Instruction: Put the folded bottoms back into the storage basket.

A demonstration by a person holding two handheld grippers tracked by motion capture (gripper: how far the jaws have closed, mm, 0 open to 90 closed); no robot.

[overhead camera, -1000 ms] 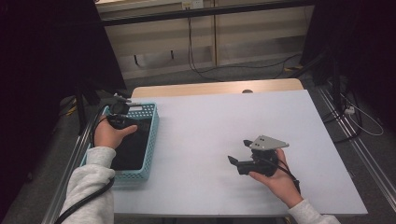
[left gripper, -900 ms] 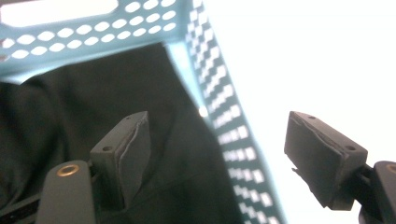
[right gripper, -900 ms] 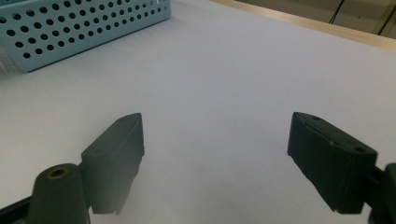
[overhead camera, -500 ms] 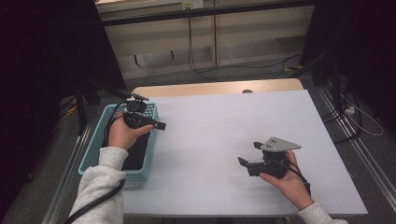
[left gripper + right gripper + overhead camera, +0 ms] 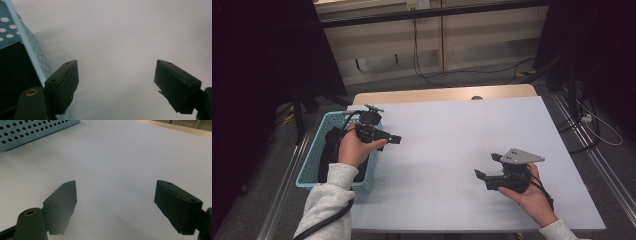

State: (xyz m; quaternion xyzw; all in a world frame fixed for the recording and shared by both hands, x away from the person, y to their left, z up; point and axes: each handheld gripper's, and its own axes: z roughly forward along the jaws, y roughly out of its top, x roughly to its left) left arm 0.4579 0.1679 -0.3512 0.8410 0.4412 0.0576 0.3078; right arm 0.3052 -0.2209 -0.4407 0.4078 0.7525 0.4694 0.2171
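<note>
At the table's left edge, the left gripper point(image 5: 387, 139) hovers over the right rim of a perforated light-blue basket point(image 5: 312, 165), pointing out across the white tabletop point(image 5: 447, 135). Its jaws stand wide apart with nothing between them. Inside the basket lies a dark item point(image 5: 329, 150), too dim to identify, just beside the person's left hand point(image 5: 353, 150). Well apart, toward the near right of the table, the right gripper point(image 5: 487, 167) is held above the bare surface, aimed toward the basket, its jaws likewise spread and empty.
</note>
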